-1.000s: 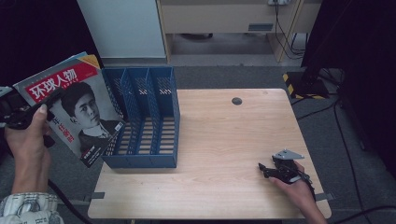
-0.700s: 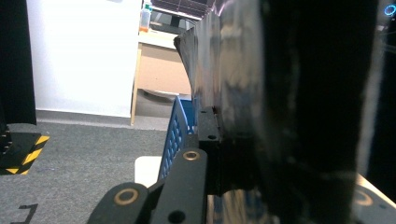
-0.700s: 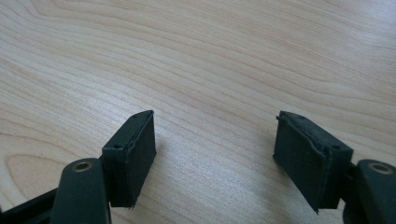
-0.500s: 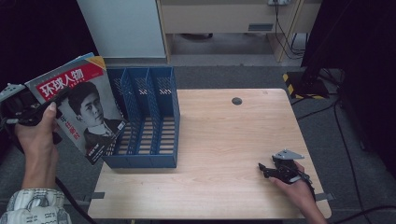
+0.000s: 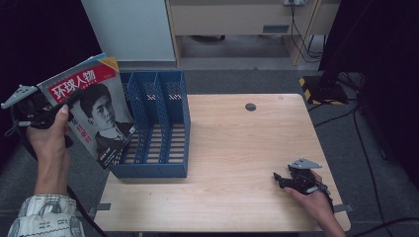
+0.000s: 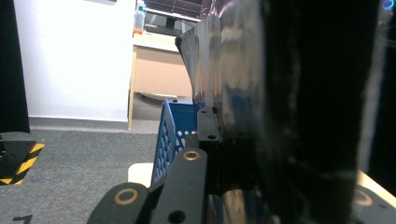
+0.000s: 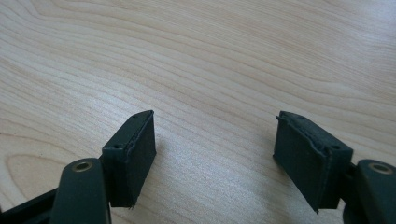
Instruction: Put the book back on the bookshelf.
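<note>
A person sits at a pale wooden table (image 5: 237, 163), holding a two-jaw gripper in each hand. The left gripper (image 5: 47, 112), raised off the table's left edge, is clamped shut on a magazine (image 5: 94, 106) with a red title band and a portrait on its cover. The magazine stands nearly upright and tilted, its long axis running from upper left to lower right, with its lower corner overlapping the left wall of a blue file rack (image 5: 158, 123) in the high view. The rack sits at the table's left side, divided into three narrow slots whose channels run away from the person. The rack lies directly to the right of the held magazine, so the coming move probably turns on bringing the magazine rightward and lining its edge up with one slot; the leftmost slot is nearest. In the left gripper view, the glossy dark magazine (image 6: 243, 93) sits pinched against the jaws, with the rack's perforated blue wall (image 6: 168, 135) just beyond. The right gripper (image 5: 284, 180) rests on the table near its front right corner, well apart from the rack, its jaws parted with nothing between them. The left hand (image 5: 47, 138) is clearly the nearer to the rack.
</note>
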`<move>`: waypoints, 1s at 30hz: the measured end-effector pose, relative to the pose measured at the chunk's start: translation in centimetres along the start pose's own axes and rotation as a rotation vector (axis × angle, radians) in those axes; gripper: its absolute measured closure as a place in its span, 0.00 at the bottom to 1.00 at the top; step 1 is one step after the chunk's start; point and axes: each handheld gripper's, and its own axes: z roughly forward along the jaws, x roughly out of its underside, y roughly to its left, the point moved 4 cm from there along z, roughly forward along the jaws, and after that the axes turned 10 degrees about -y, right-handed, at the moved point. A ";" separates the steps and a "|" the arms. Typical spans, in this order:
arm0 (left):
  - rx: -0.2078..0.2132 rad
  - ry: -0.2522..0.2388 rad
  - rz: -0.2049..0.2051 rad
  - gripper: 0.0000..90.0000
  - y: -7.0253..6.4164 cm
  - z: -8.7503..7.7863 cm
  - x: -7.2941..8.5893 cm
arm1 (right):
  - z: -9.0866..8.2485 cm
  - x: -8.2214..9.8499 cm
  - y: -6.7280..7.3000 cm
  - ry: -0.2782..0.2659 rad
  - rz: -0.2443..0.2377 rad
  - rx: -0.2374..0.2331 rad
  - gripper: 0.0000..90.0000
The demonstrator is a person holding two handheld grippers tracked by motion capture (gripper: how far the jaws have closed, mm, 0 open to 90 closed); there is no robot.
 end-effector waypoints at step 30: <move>0.016 -0.036 0.052 0.96 -0.7 3.2 1.2 | 0.0 0.0 0.0 0.001 0.001 -0.001 0.33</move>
